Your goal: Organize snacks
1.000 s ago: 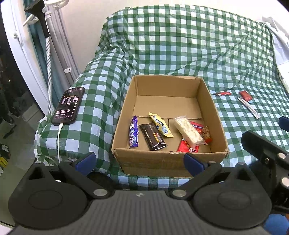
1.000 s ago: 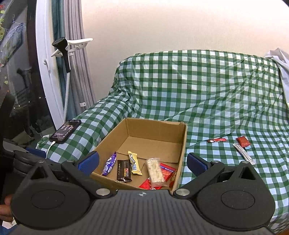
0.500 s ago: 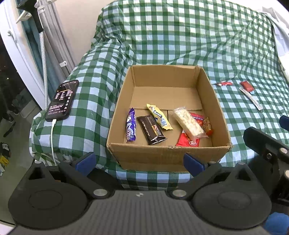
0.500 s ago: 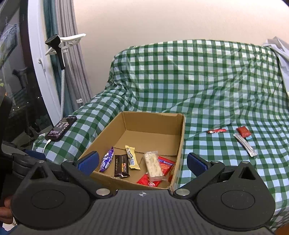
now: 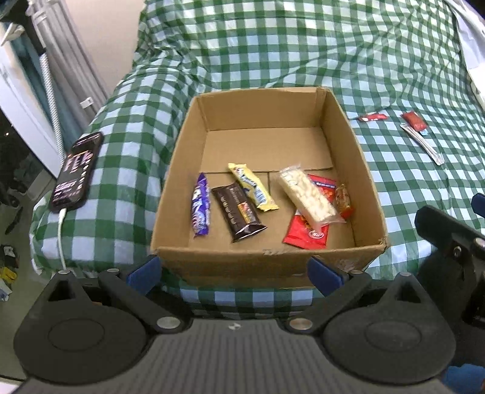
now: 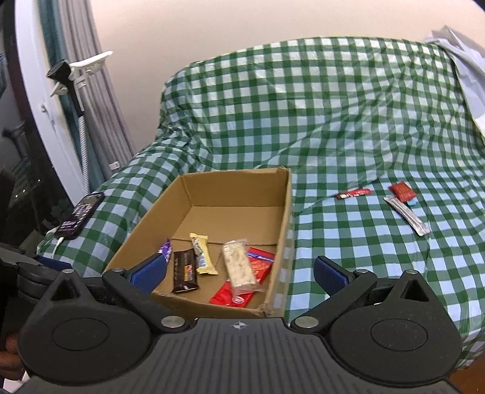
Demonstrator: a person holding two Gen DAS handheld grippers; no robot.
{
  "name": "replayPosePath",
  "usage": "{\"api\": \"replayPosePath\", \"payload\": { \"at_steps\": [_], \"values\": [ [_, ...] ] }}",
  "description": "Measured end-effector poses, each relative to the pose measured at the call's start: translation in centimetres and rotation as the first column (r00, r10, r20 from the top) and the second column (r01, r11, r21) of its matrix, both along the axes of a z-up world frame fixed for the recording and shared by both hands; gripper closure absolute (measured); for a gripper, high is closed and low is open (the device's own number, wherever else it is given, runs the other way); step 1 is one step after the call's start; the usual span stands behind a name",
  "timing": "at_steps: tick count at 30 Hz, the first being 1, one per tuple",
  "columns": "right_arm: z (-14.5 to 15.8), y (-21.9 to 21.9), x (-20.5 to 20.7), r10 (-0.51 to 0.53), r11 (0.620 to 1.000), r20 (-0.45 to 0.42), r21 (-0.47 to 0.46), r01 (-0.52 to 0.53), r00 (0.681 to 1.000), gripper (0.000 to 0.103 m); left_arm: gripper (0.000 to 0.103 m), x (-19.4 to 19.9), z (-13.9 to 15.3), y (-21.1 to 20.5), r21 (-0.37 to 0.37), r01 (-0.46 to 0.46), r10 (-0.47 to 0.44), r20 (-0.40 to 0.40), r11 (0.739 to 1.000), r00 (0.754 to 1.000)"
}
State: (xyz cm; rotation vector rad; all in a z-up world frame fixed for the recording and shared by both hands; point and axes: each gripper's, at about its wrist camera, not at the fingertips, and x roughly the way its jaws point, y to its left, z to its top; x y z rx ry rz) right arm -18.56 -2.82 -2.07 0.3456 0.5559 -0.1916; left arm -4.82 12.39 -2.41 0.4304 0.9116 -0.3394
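Left tongs [image 5: 233, 272] closer to box [image 5: 266, 257], phone [image 5: 77, 172] beside

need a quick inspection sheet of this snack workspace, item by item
surface: green-and-white checked cloth over a bed, wrinkled.
job's things: open brown cardboard box holds a purple bar, dark brown bar, yellow bar, clear pack of pale pieces lying on a flat red packet, and a small orange-wrapped snack. Outside, right of the box: thin red stick, small red sachet, silver stick packet.
clutter: black smartphone.
grippers: left gripper and right gripper open, empty.
cables: white charging cable plugged into the phone.
surroundings: grey curtain, beige wall.
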Motion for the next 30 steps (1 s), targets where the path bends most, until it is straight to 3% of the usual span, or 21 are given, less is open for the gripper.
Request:
{"api": "replayPosePath", "payload": {
  "at_steps": [9,17,20,24,30],
  "values": [
    [-1.2,-6.2,0.1,-0.159,0.987,-0.004,-0.009,0.159,0.987,0.001,0.0,2.6,1.0,-7.7,0.008,0.117,-0.117,0.034,0.993,0.993],
    [-4.2,-15.3,1.3,-0.314,0.949,-0.048,-0.046,0.312,0.948,0.001,0.0,7.0,0.6,-19.9,0.004,0.289,-0.289,0.036,0.957,0.957],
    [-5.9,-19.4,2.7,-0.352,0.936,-0.069,-0.051,0.349,0.933,0.001,0.0,9.4,-1.5,-25.5,0.021,0.355,-0.355,0.015,0.935,0.935],
    [-9.3,-25.3,5.6,-0.368,0.93,-0.131,-0.048,0.365,0.921,0.001,0.0,13.8,-5.7,-33.4,0.015,0.411,-0.408,-0.078,0.912,0.91],
    [-15.3,-32.2,10.7,-0.339,0.94,-0.224,-0.046,0.338,0.913,0.001,0.0,18.9,-12.0,-42.3,0.057,0.5,-0.498,-0.051,0.864,0.866]
  ]
}}
